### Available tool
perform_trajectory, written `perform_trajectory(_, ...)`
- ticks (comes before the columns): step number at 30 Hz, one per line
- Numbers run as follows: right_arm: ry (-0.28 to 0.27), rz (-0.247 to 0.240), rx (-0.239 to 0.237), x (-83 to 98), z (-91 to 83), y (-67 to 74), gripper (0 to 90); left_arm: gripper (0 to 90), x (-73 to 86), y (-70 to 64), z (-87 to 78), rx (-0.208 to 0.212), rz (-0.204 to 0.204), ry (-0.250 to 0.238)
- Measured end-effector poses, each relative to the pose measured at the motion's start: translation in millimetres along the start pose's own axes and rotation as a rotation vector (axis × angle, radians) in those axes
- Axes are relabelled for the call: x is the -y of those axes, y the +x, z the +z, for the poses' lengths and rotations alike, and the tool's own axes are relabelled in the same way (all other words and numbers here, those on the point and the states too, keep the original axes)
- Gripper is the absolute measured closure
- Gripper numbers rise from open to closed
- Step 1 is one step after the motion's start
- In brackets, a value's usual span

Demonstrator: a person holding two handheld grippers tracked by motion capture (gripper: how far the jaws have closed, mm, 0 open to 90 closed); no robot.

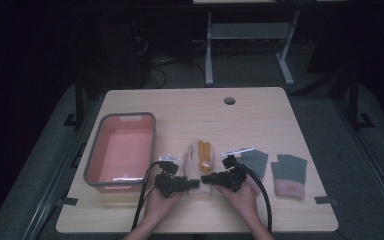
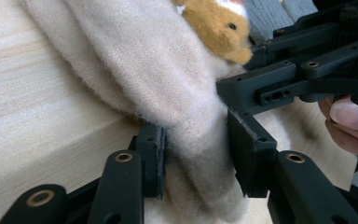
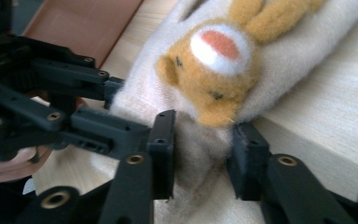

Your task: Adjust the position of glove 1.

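You have both grippers on the near, cuff end of the cream mitten point(image 1: 198, 162) with the orange plush animal point(image 3: 216, 70) on it, which lies flat on the table point(image 1: 190, 107) between them. Your left gripper point(image 1: 194, 183) has a fold of the cuff between its jaws, with the pads pressing into the fabric point(image 2: 200, 140). Your right gripper point(image 1: 206, 179) is clamped on the cuff just below the animal's face, directly across from the left one.

This looks like the grasping step, with the lift not yet begun. Next, you should probably raise both grippers together, keeping the cuff pinched evenly, and carry the mitten to your left gripper's outer side, where the pink bin point(image 1: 120, 150) stands. Two grey gloves point(image 1: 289, 174) lie beyond your right gripper's outer side.
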State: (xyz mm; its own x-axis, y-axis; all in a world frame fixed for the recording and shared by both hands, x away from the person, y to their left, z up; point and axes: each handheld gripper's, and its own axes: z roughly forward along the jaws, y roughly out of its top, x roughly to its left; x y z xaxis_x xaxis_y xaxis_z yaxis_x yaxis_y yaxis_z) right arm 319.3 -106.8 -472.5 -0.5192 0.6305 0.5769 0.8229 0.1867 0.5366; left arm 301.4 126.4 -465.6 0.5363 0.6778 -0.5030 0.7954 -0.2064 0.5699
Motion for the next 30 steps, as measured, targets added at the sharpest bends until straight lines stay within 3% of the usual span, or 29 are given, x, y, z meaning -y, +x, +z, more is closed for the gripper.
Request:
perform_trajectory(4,-0.019,-0.027,-0.012,-0.5,-2.2,0.7,75.7,64.3,-1.1,-0.1,-0.6,0.003,0.004,-0.01)
perform_trajectory(10,-0.017,-0.013,-0.015,-0.9,-3.1,0.8,76.8,67.1,-2.1,1.0,-0.7,0.009,0.007,-0.002)
perform_trajectory(14,0.011,-0.006,0.016,-1.7,-2.9,-0.6,62.9,67.2,-1.9,1.7,-0.8,0.01,0.008,0.005)
perform_trajectory(16,0.024,0.026,0.007,-1.3,-3.3,-3.7,55.8,67.1,-1.3,2.4,-0.7,0.013,0.005,0.001)
perform_trajectory(20,0.023,0.05,0.005,-0.3,-5.5,-5.7,51.9,66.5,-0.3,3.3,-0.5,0.013,0.005,-0.001)
perform_trajectory(30,-0.032,0.081,0.022,1.8,4.6,0.1,66.4,66.7,-0.2,5.5,0.4,0.026,-0.014,-0.001)
